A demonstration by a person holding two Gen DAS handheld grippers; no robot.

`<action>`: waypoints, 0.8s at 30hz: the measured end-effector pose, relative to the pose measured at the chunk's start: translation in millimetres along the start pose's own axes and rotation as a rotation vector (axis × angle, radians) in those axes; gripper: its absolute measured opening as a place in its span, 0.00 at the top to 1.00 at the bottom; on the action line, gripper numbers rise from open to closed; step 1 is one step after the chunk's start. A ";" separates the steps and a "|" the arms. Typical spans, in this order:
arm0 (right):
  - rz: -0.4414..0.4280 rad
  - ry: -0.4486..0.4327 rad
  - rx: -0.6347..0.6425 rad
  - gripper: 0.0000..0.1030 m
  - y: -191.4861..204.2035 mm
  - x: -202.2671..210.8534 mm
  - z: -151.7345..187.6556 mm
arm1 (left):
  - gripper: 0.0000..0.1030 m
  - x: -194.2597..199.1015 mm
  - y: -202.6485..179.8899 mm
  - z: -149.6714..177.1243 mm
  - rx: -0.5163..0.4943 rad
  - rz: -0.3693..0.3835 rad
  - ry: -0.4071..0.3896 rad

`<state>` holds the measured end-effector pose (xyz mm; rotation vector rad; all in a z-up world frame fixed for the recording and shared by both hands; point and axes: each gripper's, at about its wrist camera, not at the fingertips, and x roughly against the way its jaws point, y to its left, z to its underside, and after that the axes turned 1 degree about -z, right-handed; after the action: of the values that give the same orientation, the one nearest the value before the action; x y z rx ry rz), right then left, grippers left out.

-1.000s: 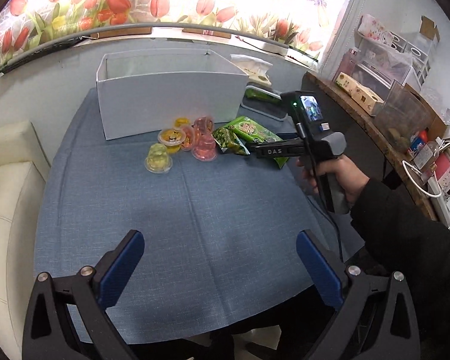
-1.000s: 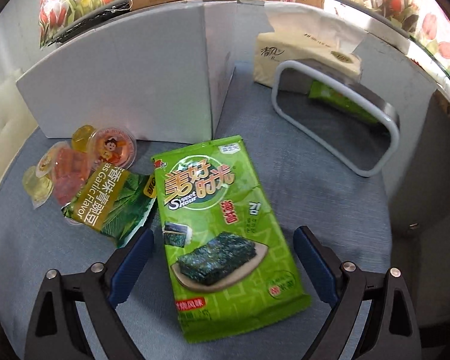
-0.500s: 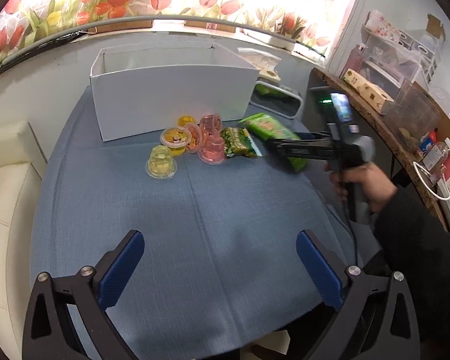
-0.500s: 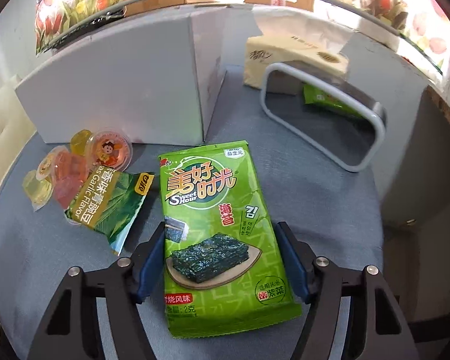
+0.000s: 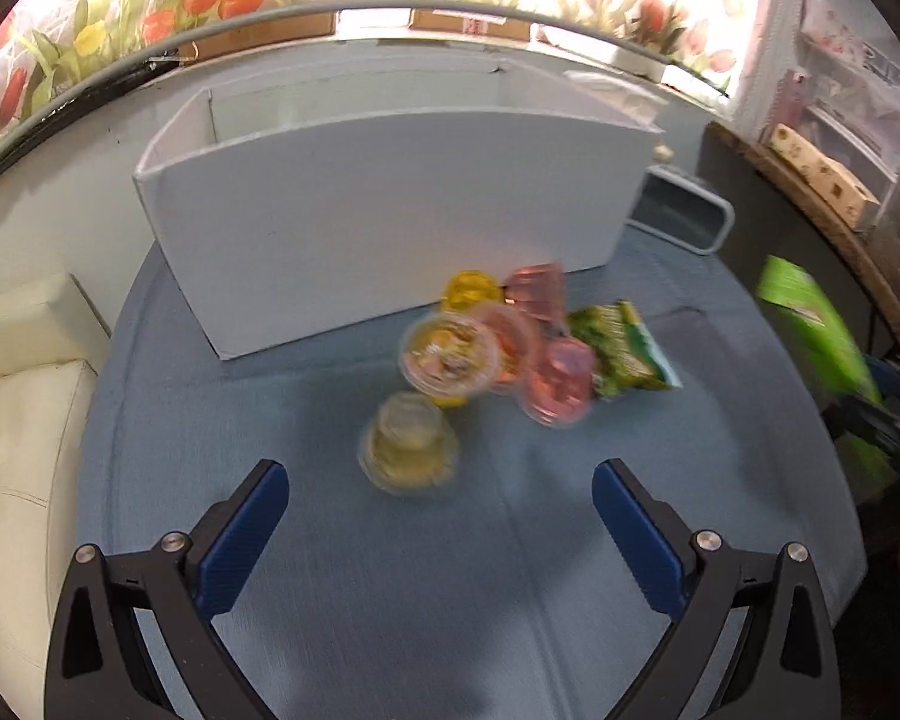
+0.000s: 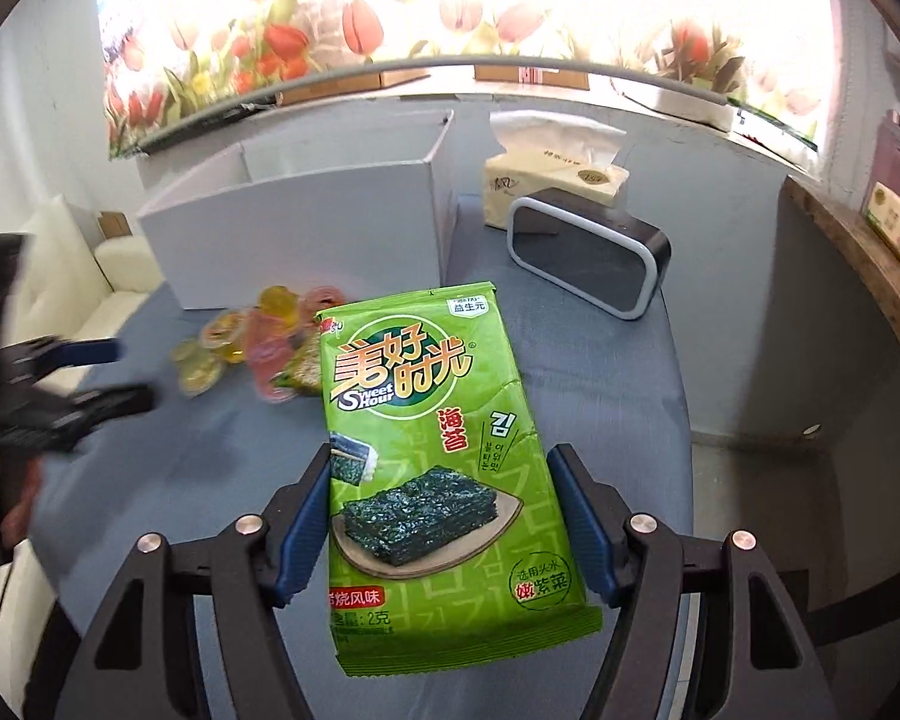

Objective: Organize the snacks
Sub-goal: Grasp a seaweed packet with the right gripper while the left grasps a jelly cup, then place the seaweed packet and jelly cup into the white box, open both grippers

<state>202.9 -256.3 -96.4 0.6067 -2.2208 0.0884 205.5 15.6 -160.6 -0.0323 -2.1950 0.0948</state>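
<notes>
My right gripper (image 6: 441, 501) is shut on a green seaweed snack packet (image 6: 432, 420) and holds it above the blue table (image 6: 600, 396). The packet also shows at the right edge of the left wrist view (image 5: 810, 324). My left gripper (image 5: 438, 510) is open and empty, just short of a pale yellow jelly cup (image 5: 408, 444). Behind that cup lie several more jelly cups (image 5: 486, 342) and a smaller green snack bag (image 5: 621, 351). The open white box (image 5: 384, 222) stands behind them; it also shows in the right wrist view (image 6: 306, 240).
A dark clock with a white rim (image 6: 588, 258) and a tissue pack (image 6: 555, 186) stand right of the box. A cream sofa (image 5: 24, 420) is left of the table. A wooden shelf with boxes (image 5: 822, 180) runs along the right.
My right gripper closed on the seaweed packet and lifted it off the table. My left gripper moved forward toward the jelly cups.
</notes>
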 end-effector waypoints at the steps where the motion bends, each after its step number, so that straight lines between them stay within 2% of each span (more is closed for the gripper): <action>1: -0.017 -0.005 -0.017 0.29 1.0 5.7 3.2 | 0.00 -6.4 3.3 -2.0 0.008 -0.004 0.009; 5: -0.037 -0.026 -0.037 0.29 9.9 24.5 15.7 | 0.01 -23.4 8.0 -4.4 -0.005 -0.035 0.026; 6: -0.041 -0.029 -0.038 0.29 11.7 27.1 17.4 | 0.08 -26.5 8.7 -4.4 -0.006 -0.034 0.033; 7: -0.041 -0.033 -0.039 0.29 13.4 29.9 19.3 | 0.20 -29.1 9.9 -4.2 -0.005 -0.024 0.041; 8: -0.042 -0.035 -0.042 0.29 15.6 33.5 21.9 | 0.26 -31.4 10.7 -4.5 -0.003 -0.022 0.049; 10: -0.048 -0.041 -0.046 0.29 18.7 39.4 26.4 | 0.49 -36.6 11.7 -4.9 -0.008 -0.029 0.073; 11: -0.057 -0.044 -0.052 0.29 18.9 40.6 27.5 | 0.53 -38.3 11.6 -5.4 -0.009 -0.025 0.081; 14: -0.071 -0.042 -0.059 0.29 21.5 42.8 32.6 | 0.55 -39.4 13.7 -7.8 0.007 -0.017 0.073; 16: -0.058 -0.039 -0.048 0.29 23.8 42.7 34.6 | 0.60 -39.2 15.0 -10.1 0.005 0.004 0.061; 24: -0.085 -0.054 -0.055 0.29 26.7 46.8 34.7 | 0.60 -19.5 7.7 -5.6 -0.009 0.021 0.021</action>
<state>140.6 -260.2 -81.7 0.6794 -2.2379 -0.0333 221.4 22.4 -173.7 -0.0610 -2.1748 0.0957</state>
